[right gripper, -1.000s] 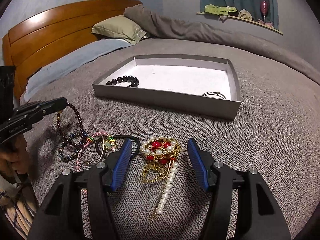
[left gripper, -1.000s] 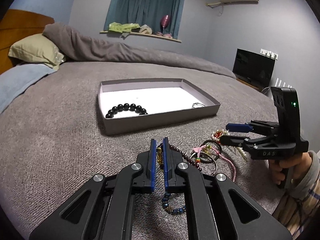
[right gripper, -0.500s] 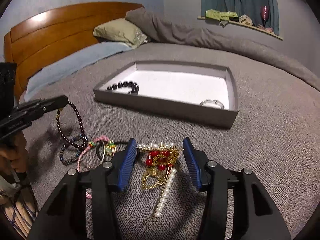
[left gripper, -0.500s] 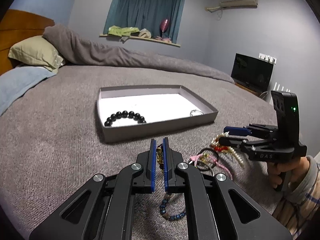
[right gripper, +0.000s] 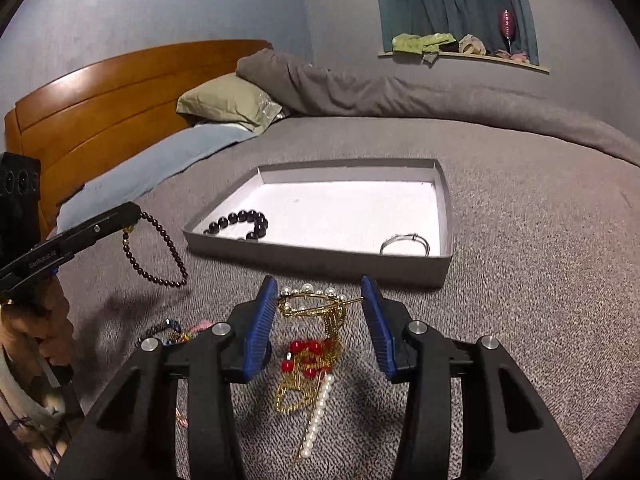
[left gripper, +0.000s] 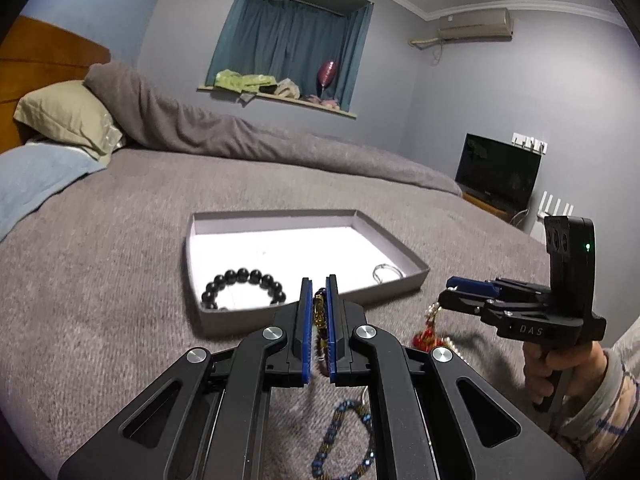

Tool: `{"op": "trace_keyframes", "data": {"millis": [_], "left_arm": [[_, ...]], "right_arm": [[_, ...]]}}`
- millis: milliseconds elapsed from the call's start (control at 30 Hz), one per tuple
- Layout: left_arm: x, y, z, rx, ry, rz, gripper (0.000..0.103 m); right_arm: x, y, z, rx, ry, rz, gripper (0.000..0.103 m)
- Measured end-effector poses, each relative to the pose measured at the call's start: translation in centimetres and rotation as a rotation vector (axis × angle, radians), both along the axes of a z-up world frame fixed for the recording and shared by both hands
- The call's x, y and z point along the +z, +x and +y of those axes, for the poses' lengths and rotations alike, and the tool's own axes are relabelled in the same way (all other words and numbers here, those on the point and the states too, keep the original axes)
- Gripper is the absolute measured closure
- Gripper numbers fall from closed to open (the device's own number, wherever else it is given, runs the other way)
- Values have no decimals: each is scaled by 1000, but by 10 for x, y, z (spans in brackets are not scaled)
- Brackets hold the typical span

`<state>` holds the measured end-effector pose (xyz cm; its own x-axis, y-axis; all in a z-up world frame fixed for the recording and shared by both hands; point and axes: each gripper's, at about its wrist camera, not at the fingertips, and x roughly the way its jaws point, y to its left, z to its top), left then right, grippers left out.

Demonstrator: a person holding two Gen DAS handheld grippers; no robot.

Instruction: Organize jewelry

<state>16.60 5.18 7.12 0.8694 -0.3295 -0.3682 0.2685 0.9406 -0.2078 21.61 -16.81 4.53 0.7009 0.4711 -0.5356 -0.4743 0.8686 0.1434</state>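
Note:
My left gripper (left gripper: 319, 285) is shut on a dark red bead bracelet (left gripper: 319, 314) with a gold bead. In the right wrist view that bracelet (right gripper: 166, 250) hangs clear of the bed from the left gripper (right gripper: 134, 211). My right gripper (right gripper: 319, 295) is shut on a gold hair ornament (right gripper: 316, 354) with pearls and red beads, its gold pin spanning the blue pads. The ornament (left gripper: 429, 330) dangles below the right gripper (left gripper: 450, 294), off the blanket. Just beyond both stands a grey tray (left gripper: 240, 322) (right gripper: 320, 260) holding a black bead bracelet (left gripper: 244, 276) and a silver bangle (left gripper: 386, 270).
A blue bead bracelet (left gripper: 344, 440) and pink and coloured cord bracelets (right gripper: 176, 330) lie on the grey blanket below the grippers. A pillow (right gripper: 228, 102) and rolled duvet (right gripper: 360, 88) sit at the far side. A hand (left gripper: 560, 364) holds the right gripper's handle.
The right jaws closed onto the hair ornament. Both grippers then rose, lifting the ornament and the dark red bracelet off the blanket and closer to the tray.

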Motion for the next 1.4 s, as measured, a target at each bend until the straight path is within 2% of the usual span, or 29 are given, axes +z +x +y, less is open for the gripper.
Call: {"op": "trace_keyframes", "data": {"millis": [567, 633, 867, 967, 1233, 1333, 1400], "left_arm": [[7, 28, -14, -25, 4, -13, 96], [6, 33, -17, -28, 3, -9, 96], [6, 37, -24, -42, 12, -11, 96], [5, 38, -25, -45, 13, -7, 96], [5, 38, -21, -37, 9, -8, 96], [5, 37, -22, -37, 8, -11, 96], [5, 38, -22, -39, 9, -10, 96]], "right_arm": [[17, 28, -4, -16, 41, -28, 59], [18, 31, -5, -3, 76, -13, 59], [22, 38, -32, 84, 362, 95, 59], [20, 41, -40, 89, 426, 128, 59], [9, 46, -46, 79, 464, 193, 59], [17, 41, -50, 87, 505, 155, 59], [28, 34, -57, 115, 568, 109, 59]]}}
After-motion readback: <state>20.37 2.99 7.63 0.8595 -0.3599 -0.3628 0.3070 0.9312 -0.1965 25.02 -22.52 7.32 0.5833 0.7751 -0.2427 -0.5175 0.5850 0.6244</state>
